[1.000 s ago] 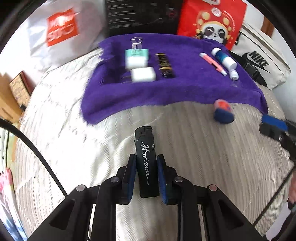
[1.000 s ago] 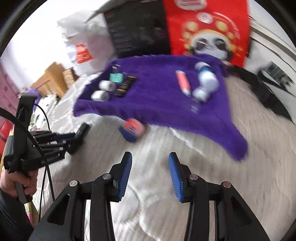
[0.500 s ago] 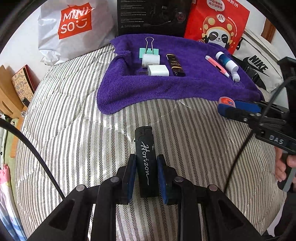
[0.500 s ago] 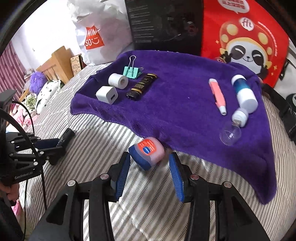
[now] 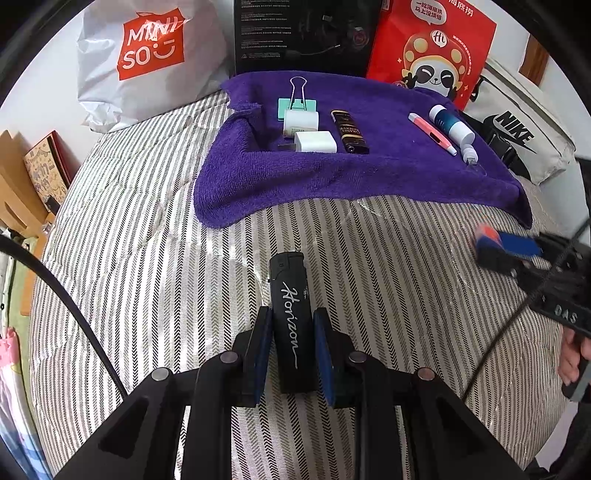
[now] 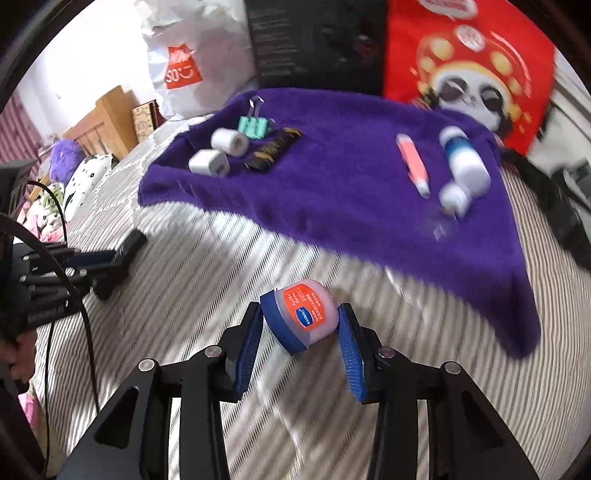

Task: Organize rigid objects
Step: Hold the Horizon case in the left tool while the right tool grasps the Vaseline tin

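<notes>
My left gripper (image 5: 291, 332) is shut on a black lighter (image 5: 293, 317) with white script, held over the striped bed. My right gripper (image 6: 301, 325) is shut on a small pink jar with a blue lid (image 6: 301, 317), just in front of the purple towel (image 6: 351, 206). It also shows in the left wrist view (image 5: 517, 251) at the right. On the towel (image 5: 369, 173) lie a teal binder clip (image 5: 297, 105), a white roll (image 5: 301, 120), a white charger (image 5: 316, 142), a black-gold lighter (image 5: 349, 131), a pink pen (image 5: 432, 133) and a blue-white bottle (image 5: 452, 123).
A white Miniso bag (image 5: 147, 62), a black box (image 5: 306, 33) and a red panda bag (image 5: 432, 48) stand behind the towel. A Nike bag (image 5: 517, 140) lies at the right. Wooden furniture (image 5: 14, 192) stands left of the bed.
My right gripper moved up to the pink jar and closed on it; the view is blurred with motion. My left gripper keeps hold of the black lighter.
</notes>
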The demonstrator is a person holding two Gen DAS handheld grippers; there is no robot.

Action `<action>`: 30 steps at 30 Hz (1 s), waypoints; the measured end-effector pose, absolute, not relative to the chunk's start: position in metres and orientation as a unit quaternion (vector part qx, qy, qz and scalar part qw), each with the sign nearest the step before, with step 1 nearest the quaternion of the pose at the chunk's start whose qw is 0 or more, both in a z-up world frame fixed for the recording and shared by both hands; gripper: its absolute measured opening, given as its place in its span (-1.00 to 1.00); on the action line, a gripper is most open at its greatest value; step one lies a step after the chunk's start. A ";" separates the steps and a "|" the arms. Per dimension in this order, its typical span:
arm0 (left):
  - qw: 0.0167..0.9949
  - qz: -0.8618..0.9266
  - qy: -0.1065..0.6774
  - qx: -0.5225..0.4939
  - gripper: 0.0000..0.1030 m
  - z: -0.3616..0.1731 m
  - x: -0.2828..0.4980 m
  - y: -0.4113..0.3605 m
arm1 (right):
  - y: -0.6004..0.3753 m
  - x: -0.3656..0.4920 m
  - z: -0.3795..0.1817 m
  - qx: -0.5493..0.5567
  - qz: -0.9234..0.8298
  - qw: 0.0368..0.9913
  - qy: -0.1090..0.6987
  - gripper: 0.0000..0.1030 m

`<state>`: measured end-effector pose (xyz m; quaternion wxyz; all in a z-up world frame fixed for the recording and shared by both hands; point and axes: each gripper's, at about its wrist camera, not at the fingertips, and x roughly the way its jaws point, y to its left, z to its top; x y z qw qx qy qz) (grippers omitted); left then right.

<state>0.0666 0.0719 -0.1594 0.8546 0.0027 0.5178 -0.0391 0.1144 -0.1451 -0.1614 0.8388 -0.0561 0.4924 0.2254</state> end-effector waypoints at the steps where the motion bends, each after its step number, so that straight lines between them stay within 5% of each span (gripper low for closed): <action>1: 0.855 -0.039 0.517 0.004 -0.57 -0.159 0.067 0.072 | -0.148 0.111 -0.163 -0.054 0.221 0.838 0.495 -0.20; 30: 0.854 -0.021 0.520 0.007 -0.57 -0.161 0.073 0.066 | -0.143 0.104 -0.167 -0.067 0.191 0.853 0.481 -0.19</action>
